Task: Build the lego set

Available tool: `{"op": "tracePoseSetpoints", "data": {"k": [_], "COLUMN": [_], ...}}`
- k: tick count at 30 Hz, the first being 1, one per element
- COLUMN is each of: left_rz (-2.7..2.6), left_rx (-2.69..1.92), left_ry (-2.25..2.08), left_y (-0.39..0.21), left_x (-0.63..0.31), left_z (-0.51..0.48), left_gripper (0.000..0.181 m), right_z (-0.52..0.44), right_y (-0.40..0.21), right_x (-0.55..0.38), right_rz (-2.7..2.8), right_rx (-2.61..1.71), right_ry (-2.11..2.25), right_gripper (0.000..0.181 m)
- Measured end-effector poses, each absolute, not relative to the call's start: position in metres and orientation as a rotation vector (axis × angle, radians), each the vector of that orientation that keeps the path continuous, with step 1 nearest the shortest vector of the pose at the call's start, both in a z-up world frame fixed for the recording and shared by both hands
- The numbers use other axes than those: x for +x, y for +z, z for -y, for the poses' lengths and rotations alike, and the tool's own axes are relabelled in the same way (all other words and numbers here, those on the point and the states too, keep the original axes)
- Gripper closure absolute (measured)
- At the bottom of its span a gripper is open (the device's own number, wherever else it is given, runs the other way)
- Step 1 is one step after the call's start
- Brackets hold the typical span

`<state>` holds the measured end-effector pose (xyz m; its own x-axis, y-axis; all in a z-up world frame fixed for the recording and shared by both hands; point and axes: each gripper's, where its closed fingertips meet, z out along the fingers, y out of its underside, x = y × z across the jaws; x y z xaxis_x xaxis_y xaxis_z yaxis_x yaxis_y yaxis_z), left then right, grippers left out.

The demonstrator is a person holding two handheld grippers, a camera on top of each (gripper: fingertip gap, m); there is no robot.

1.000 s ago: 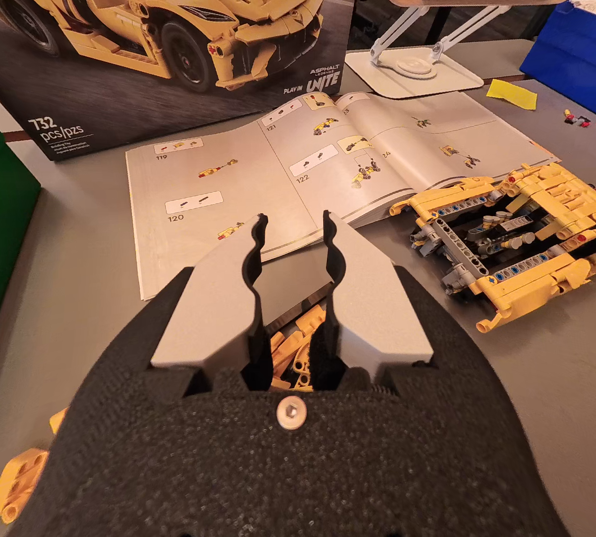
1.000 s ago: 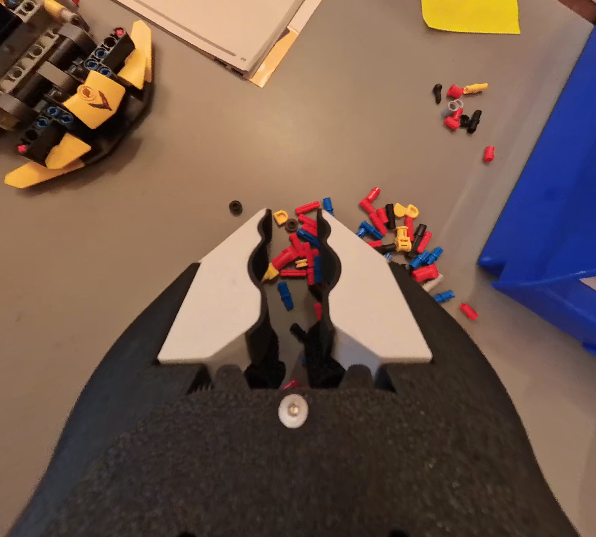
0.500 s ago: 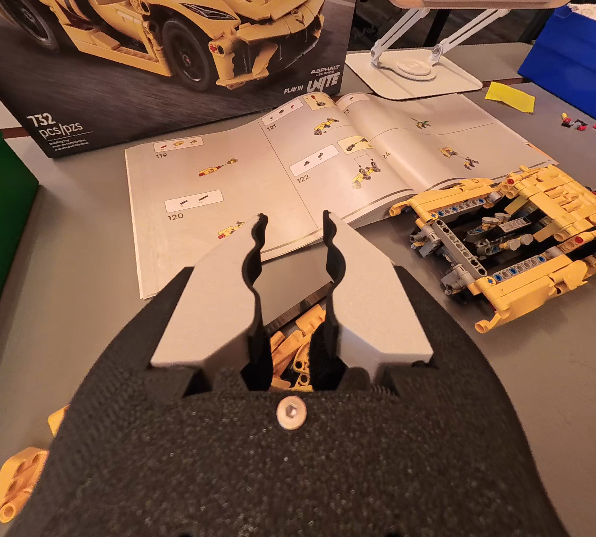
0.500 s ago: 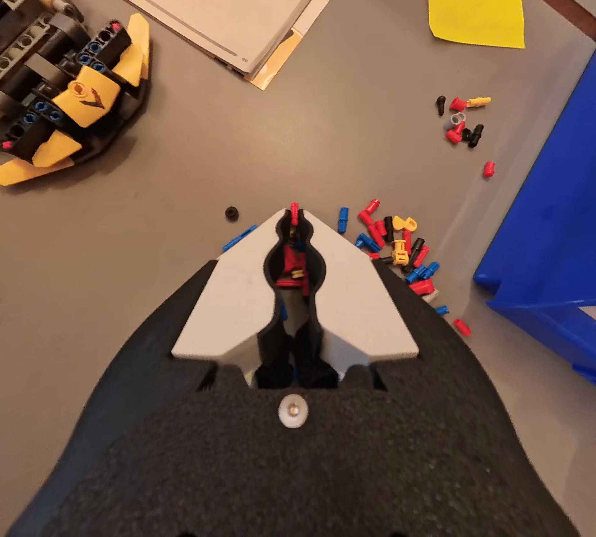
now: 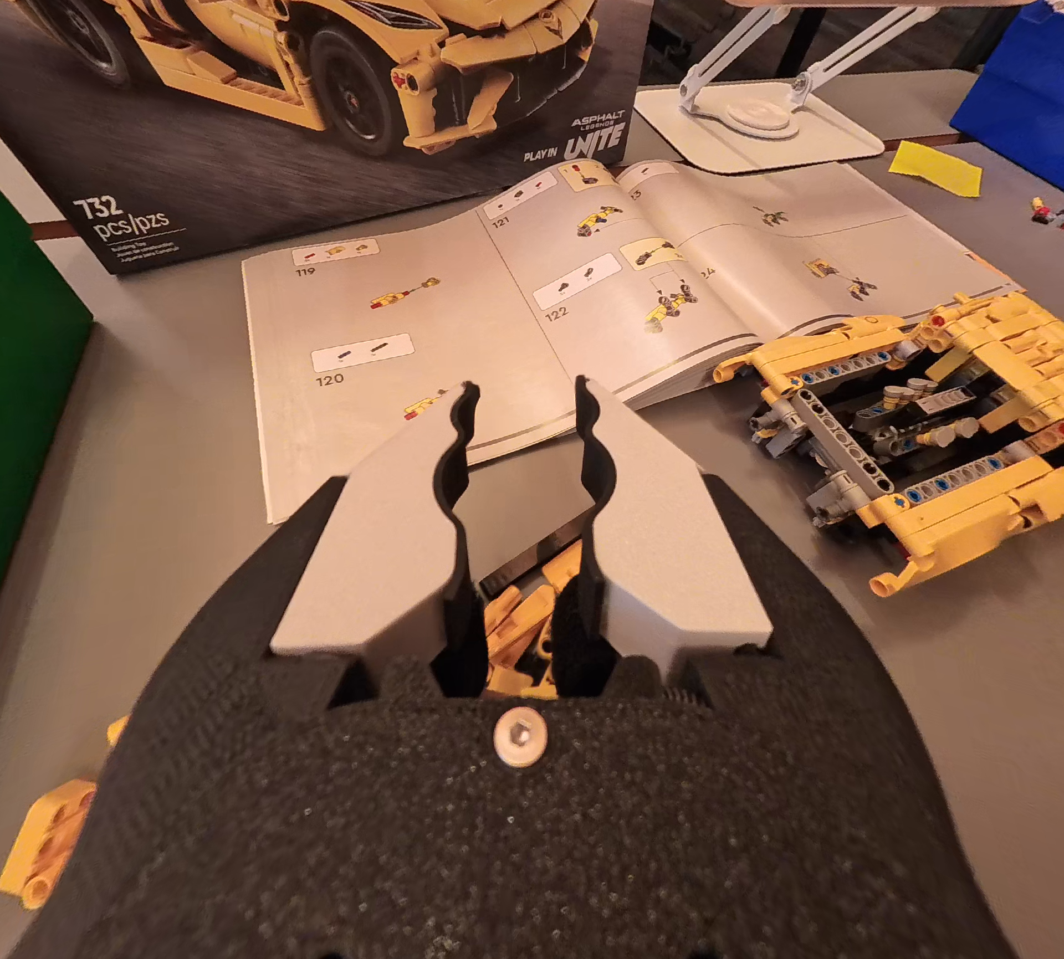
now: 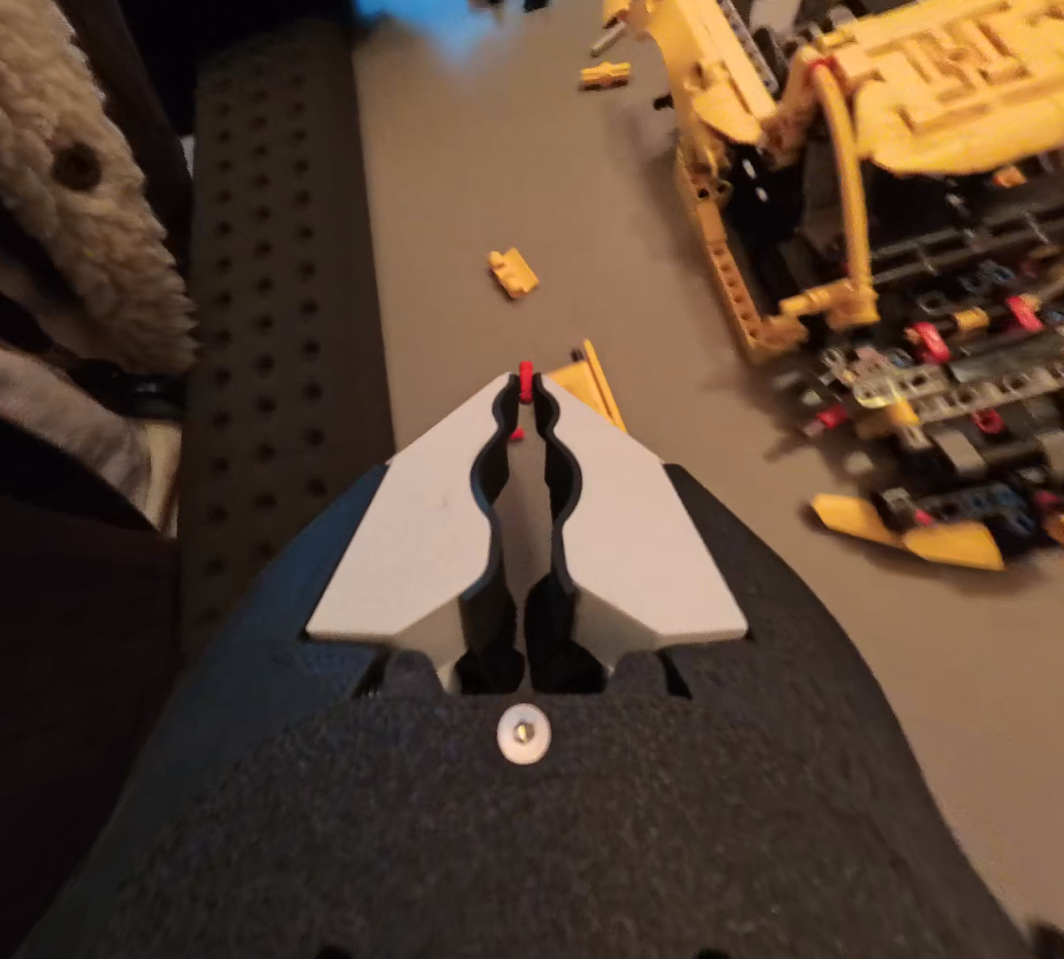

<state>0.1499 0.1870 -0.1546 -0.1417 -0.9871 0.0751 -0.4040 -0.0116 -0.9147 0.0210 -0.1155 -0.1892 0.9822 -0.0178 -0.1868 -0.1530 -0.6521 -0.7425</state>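
Note:
My right gripper (image 6: 525,381) is shut on a small red pin (image 6: 524,380) at its fingertips, held above the grey table. The half-built yellow and black car model (image 6: 863,137) lies to its right; the view is blurred. My left gripper (image 5: 525,390) is open and empty, hovering over the near edge of the open instruction booklet (image 5: 518,310). Loose yellow pieces (image 5: 518,626) lie under it. The car model (image 5: 921,430) also shows at the right of the left wrist view.
The set's box (image 5: 322,68) stands behind the booklet. A white stand (image 5: 760,125), a yellow note (image 5: 935,174) and a blue bin (image 5: 1019,97) are at the back right. A green bin (image 5: 34,384) is left. Loose yellow pieces (image 6: 512,272) and a perforated strip (image 6: 270,298) lie by the table edge. About 35 centimeters separates my left fingertips from my right. Both grippers' tips are roughly 15 centimeters from the car model (image 5: 921,430).
My right gripper closed on a red pin from the pile of small pins, lifted it and swung left toward the car model. My left gripper has barely moved.

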Motion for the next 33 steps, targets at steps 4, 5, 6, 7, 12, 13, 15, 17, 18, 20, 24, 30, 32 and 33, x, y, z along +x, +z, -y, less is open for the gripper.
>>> {"op": "tracePoseSetpoints", "data": {"k": [4,5,6,7,12,13,15,17,18,20,24,30,32,33], "left_rz": [-1.625,-1.631,-1.635,-1.637,-1.643,-1.643,-1.646,-1.648,-1.649,-1.651,-1.651,-1.652,-1.651,-1.651], "left_rx": [-1.46,-1.459,-1.457,-1.455,-1.464,-1.466,-1.466,-1.465,-1.465,-1.465,-1.471,-1.47,-1.469,-1.469], "left_ry": [-1.093,-1.08,-1.07,-1.065,-1.077,-1.078,-1.074,-1.07,-1.07,-1.071,-1.07,-1.062,-1.064,-1.064], "left_y": [-0.159,-0.16,-0.161,-0.161,-0.163,-0.163,-0.164,-0.165,-0.165,-0.165,-0.166,-0.167,-0.167,-0.167], "left_x": [0.149,0.149,0.148,0.148,0.147,0.147,0.147,0.147,0.147,0.147,0.148,0.148,0.149,0.149], "left_z": [-0.188,-0.188,-0.188,-0.188,-0.186,-0.186,-0.186,-0.186,-0.186,-0.186,-0.187,-0.187,-0.187,-0.188], "left_gripper": [0.146,0.146,0.146,0.146,0.146,0.146,0.146,0.146,0.146,0.146,0.146,0.146,0.146,0.146], "right_z": [0.084,0.078,0.074,0.072,0.075,0.075,0.075,0.075,0.075,0.079,0.113,0.249,0.296,0.317], "right_y": [-0.205,-0.212,-0.218,-0.222,-0.232,-0.232,-0.232,-0.23,-0.226,-0.213,-0.181,-0.172,-0.18,-0.185], "right_x": [0.009,0.01,0.01,0.01,0.012,0.012,0.012,0.011,0.012,0.014,0.033,0.112,0.136,0.146], "right_rz": [-0.077,-0.059,-0.031,-0.007,-0.002,-0.003,-0.015,-0.037,-0.056,-0.102,-0.264,-0.696,-0.847,-0.917], "right_rx": [-2.334,-2.366,-2.393,-2.412,-2.464,-2.462,-2.453,-2.433,-2.416,-2.347,-2.19,-2.115,-2.109,-2.109], "right_ry": [0.173,0.129,0.088,0.059,0.041,0.042,0.052,0.072,0.079,0.098,0.078,-0.264,-0.386,-0.433], "right_gripper": [0.177,0.177,0.177,0.177,0.177,0.177,0.176,0.171,0.169,0.169,0.168,0.168,0.168,0.168]}}
